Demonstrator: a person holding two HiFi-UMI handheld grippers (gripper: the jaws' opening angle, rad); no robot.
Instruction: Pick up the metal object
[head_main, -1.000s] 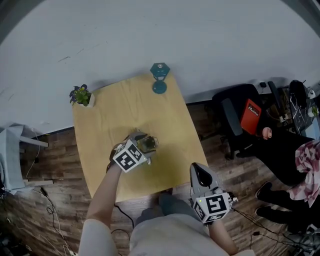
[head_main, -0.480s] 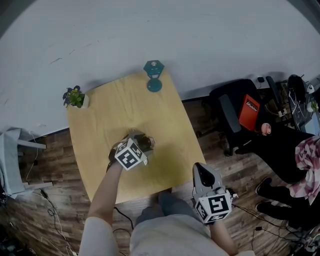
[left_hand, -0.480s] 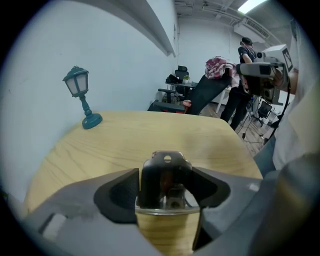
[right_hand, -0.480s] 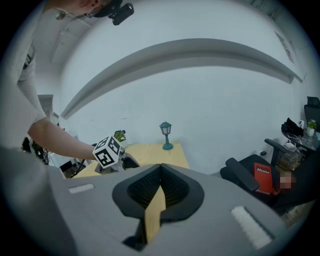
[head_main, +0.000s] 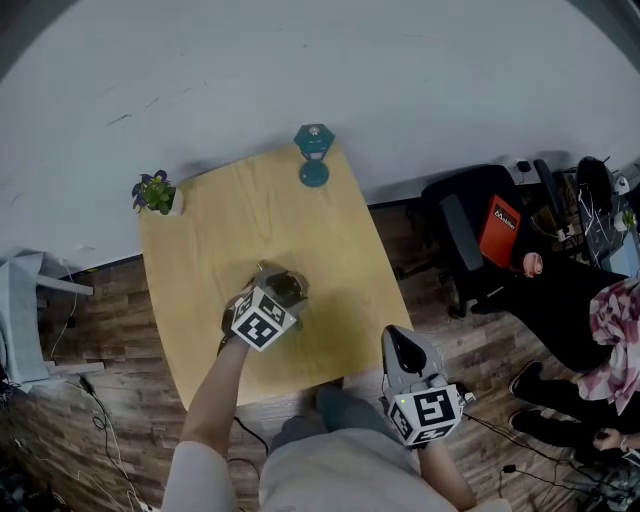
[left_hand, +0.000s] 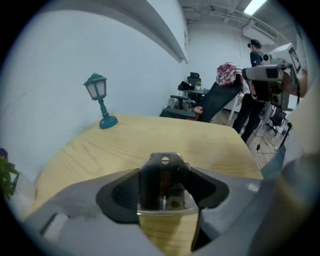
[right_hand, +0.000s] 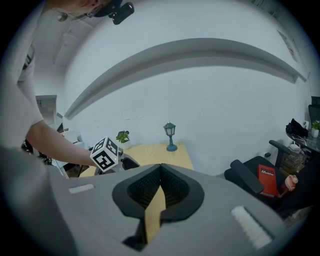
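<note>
Gripping the metal object (left_hand: 164, 180) from both sides, the left claw (head_main: 282, 284) has its two dark pads against the object's left and right edges. Its jaws have just been closing onto the piece and stand wide, as the piece itself is wide. The object is a small upright piece of bent sheet metal with a round hole near its top edge and darker parts inside. It stands about the middle of the light wooden table (head_main: 330, 225); whether its base has left the wood cannot be told. The person's bare left forearm reaches in from the near edge to hold this claw over the table. The right claw (head_main: 402, 342) hangs off the table's near right corner, above the wooden floor (head_main: 110, 300), well apart from the object. Its jaws are together at the tips with nothing between them. At the far left corner of the table a small white pot (head_main: 174, 204) holds a green plant (head_main: 156, 188) with a few purplish bits. A teal lantern-shaped lamp (head_main: 314, 156) stands upright at the far edge near the right corner. To the right of the table is a black office chair (head_main: 462, 232).
</note>
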